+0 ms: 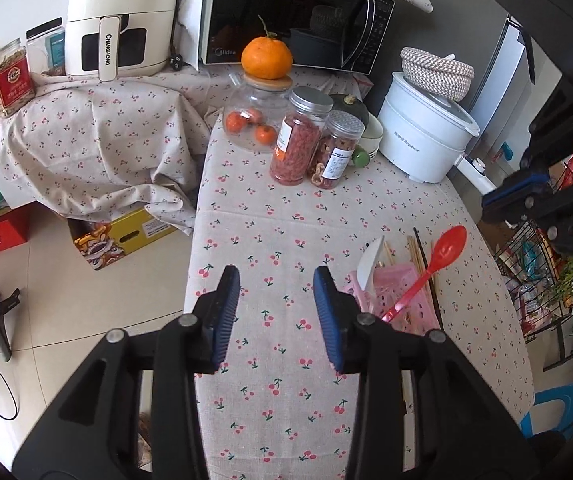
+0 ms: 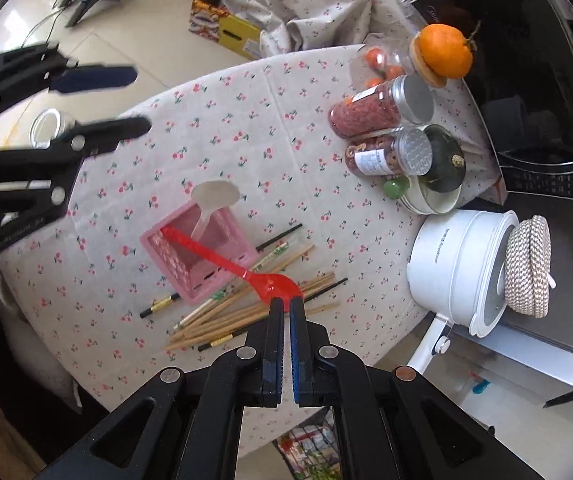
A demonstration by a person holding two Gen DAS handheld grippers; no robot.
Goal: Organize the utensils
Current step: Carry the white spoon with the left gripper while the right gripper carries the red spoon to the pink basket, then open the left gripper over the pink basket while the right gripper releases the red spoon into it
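Ahead of the tool a cherry-print tablecloth (image 1: pixel 286 216) covers the table, daylight falling across it. Off to its left lies a pale tiled floor (image 1: pixel 66 304) with a yellow cardboard box (image 1: pixel 122 240). Farther ahead stand a black microwave (image 1: pixel 294 16) and a cream air fryer (image 1: pixel 122 20).

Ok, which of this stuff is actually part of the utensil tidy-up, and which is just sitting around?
Job:
red spoon
white spoon
chopsticks
pink basket

Lying about:
two lidded jars
orange
white cooker
microwave
air fryer
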